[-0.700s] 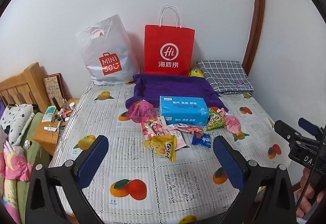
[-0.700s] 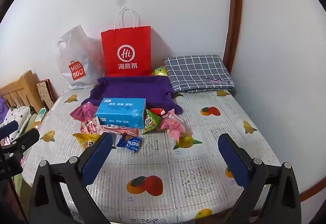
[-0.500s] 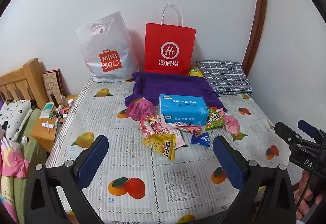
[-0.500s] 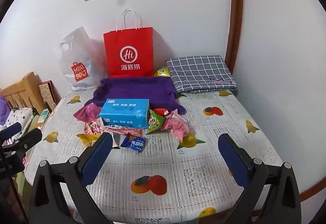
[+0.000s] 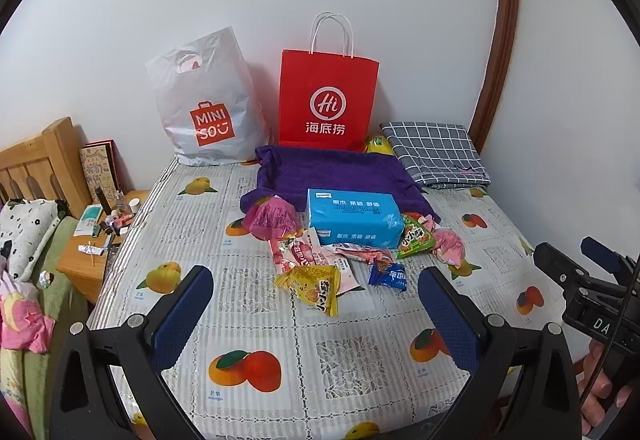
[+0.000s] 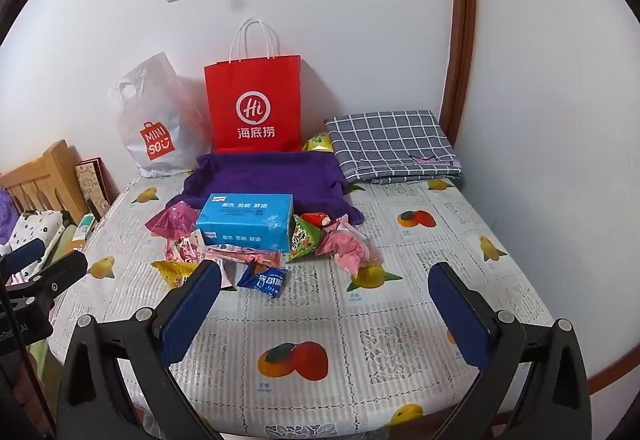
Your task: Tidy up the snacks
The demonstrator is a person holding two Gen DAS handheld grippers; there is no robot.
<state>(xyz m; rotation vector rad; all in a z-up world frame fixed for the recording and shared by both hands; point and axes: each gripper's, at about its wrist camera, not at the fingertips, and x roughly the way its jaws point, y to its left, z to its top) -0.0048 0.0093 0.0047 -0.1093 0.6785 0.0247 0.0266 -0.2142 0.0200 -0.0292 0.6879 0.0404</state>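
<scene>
A: So where do the snacks sit?

B: In a loose heap at the frame's center on the fruit-print tablecloth (image 5: pixel 256 320). A yellow packet (image 5: pixel 312 288) lies nearest, a small blue packet (image 5: pixel 388 275) just right of it, and a pink-and-white pouch (image 5: pixel 298 254) behind. A green packet (image 5: pixel 416 240) and a crumpled pink wrapper (image 5: pixel 450 246) lie to the right, and a magenta bag (image 5: pixel 270 218) to the left.

A: And the box?

B: A blue tissue box (image 5: pixel 352 220) rests behind the heap, touching the green packet, partly on a purple towel (image 5: pixel 332 172).

A: Any containers?

B: 2 bags stand against the wall, upper center: a red paper bag (image 5: pixel 328 100) and, to its left, a white Miniso bag (image 5: pixel 208 108). I cannot tell what either holds. A yellow-green packet (image 5: pixel 376 144) peeks out between the red bag and a folded checked cloth (image 5: pixel 434 154).

A: The tongs?

B: The left gripper (image 5: pixel 316 320) is spread wide, holding nothing, low in its frame before the heap. The right gripper (image 6: pixel 326 310) is likewise spread and bare, with the small blue packet just beyond its left finger.
</scene>
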